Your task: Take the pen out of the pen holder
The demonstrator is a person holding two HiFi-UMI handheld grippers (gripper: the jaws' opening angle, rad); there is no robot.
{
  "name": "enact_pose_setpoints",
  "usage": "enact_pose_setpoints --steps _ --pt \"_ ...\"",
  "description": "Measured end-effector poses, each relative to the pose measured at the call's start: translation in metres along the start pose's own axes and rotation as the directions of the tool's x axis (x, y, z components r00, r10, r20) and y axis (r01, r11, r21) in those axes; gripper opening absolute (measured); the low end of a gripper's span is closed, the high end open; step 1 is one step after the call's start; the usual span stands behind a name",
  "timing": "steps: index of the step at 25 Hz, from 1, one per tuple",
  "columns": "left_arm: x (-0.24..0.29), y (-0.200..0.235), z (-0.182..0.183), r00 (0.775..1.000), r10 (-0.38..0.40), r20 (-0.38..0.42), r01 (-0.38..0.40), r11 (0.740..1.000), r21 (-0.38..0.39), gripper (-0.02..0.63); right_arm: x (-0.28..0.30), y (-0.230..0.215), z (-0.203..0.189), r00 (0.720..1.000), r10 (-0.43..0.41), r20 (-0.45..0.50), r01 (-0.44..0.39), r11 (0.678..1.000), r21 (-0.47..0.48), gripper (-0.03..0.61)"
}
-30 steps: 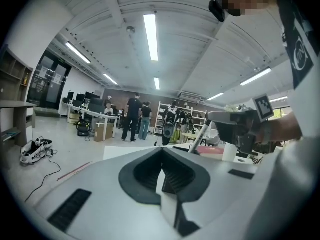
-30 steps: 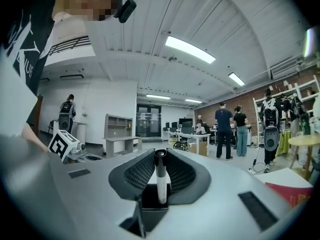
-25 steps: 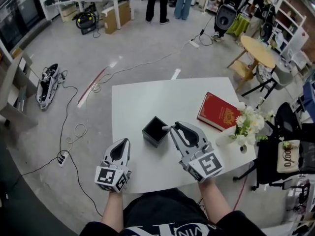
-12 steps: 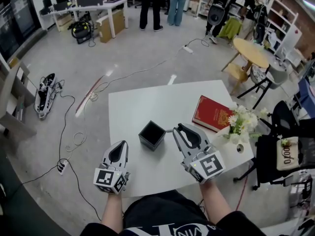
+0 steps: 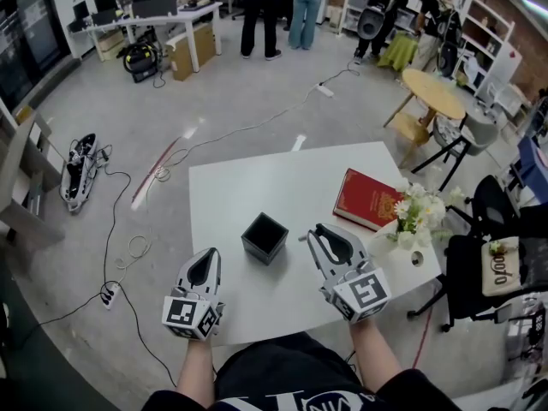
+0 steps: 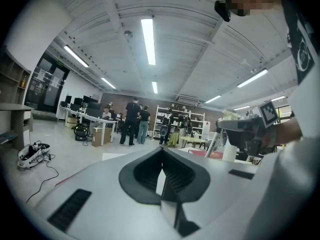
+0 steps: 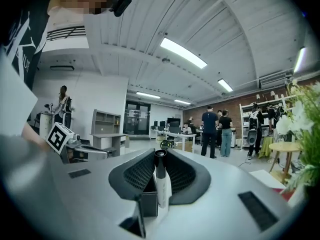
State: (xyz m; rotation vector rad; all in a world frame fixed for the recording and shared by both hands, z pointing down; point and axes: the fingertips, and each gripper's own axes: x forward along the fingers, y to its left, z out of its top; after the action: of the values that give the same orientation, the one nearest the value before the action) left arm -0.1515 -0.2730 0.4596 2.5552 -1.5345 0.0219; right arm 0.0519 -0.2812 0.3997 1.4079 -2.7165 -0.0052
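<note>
A black square pen holder [image 5: 264, 238] stands on the white table [image 5: 240, 178], between my two grippers. My right gripper [image 5: 312, 233] is just right of the holder and is shut on a pen [image 5: 303, 237] that is clear of the holder. In the right gripper view the pen [image 7: 160, 176], white with a black cap, stands upright between the pads of the right gripper [image 7: 157, 186]. My left gripper [image 5: 211, 253] rests near the table's front edge, left of the holder. Its jaws [image 6: 162, 179] meet with nothing between them.
A red book [image 5: 368, 199] lies at the table's right side. A white vase of flowers [image 5: 411, 221] stands at the right edge, close to my right gripper. Cables lie on the floor to the left; people stand far behind.
My right gripper has drawn back from the holder's top toward the right and front, taking the pen with it. The left gripper has stayed put.
</note>
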Motion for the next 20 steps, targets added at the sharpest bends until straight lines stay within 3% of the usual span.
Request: enact_pose_setpoints --steps 20 --pt "-0.014 0.014 0.006 0.999 0.042 0.014 -0.042 0.999 -0.005 -0.002 -0.006 0.001 -0.043 0.996 -0.018 -0.082 0.021 0.999 0.033 0.078"
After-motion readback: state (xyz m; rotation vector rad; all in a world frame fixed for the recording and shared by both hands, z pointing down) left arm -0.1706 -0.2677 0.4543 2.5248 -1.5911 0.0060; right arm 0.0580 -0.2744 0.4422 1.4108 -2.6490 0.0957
